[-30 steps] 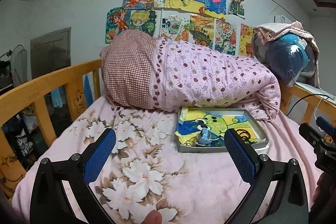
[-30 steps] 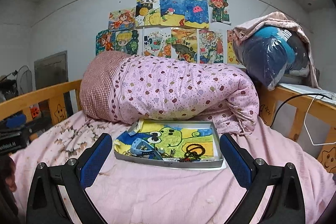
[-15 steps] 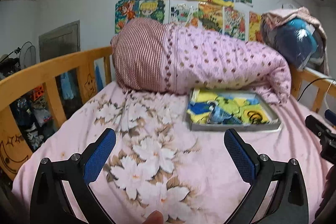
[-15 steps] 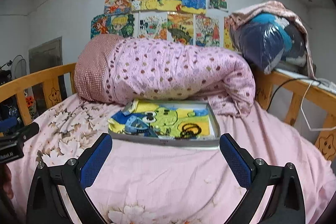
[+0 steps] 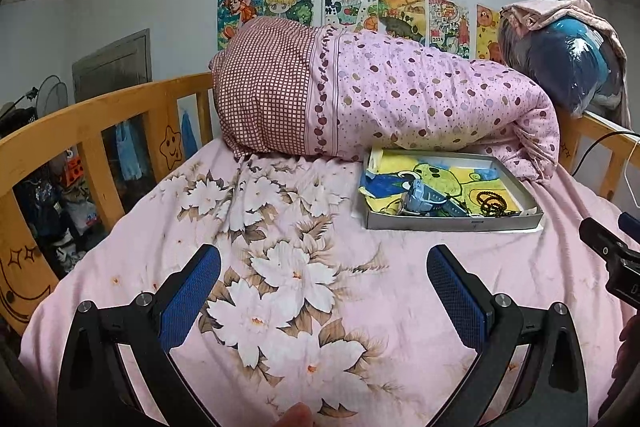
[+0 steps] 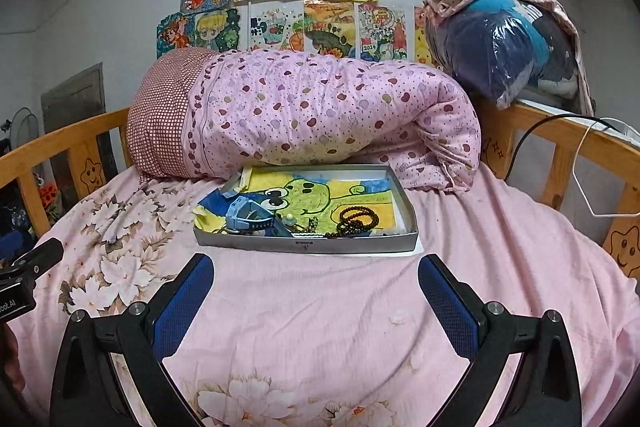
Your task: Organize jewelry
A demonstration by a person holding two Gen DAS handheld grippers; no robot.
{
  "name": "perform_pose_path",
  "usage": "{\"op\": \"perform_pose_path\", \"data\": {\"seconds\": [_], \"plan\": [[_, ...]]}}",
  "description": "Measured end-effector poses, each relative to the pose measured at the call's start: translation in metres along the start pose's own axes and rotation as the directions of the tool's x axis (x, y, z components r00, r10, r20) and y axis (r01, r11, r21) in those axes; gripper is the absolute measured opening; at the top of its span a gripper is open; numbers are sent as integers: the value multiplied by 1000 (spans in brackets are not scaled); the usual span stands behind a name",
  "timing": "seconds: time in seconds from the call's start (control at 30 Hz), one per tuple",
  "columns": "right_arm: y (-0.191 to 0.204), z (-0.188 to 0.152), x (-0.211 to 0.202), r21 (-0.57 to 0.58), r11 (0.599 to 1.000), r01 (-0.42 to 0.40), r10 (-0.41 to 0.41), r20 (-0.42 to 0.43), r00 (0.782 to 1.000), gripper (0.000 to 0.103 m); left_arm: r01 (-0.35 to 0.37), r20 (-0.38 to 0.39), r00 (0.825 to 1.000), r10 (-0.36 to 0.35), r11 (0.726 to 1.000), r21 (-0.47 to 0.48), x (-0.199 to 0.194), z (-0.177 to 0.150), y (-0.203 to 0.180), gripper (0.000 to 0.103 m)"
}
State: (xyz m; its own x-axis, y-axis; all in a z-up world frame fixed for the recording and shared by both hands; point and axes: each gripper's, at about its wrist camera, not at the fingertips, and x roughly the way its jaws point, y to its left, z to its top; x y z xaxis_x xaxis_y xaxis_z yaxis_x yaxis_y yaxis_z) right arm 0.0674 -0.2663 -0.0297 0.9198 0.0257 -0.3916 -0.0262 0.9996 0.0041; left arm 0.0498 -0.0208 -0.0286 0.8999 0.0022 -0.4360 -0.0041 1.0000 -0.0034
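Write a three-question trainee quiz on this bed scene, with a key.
1. True or false: the right gripper holds the beaded bracelet.
2. The tray stands on: A the bedsheet, B the rolled quilt, C the wooden rail.
3. Fill in: the blue watch lies in the tray's ____ part, seen from the right wrist.

Key: 1 false, both the right and the left gripper are open and empty; 2 A; 3 left.

shallow grey tray (image 6: pixel 304 247) on the bed holds dark bead bracelet (image 6: pixel 358 218) (coiled) and blue watch (image 6: pixel 250 217).
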Motion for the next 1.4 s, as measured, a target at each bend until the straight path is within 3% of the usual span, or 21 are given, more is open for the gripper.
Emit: {"op": "perform_pose_path", "data": {"seconds": [1.4], "plan": [[2, 1, -3, 6, 1000, -1, 1, 5, 1000, 103, 7, 1, 1000, -7, 1000, 10, -2, 0, -3, 101]]}}
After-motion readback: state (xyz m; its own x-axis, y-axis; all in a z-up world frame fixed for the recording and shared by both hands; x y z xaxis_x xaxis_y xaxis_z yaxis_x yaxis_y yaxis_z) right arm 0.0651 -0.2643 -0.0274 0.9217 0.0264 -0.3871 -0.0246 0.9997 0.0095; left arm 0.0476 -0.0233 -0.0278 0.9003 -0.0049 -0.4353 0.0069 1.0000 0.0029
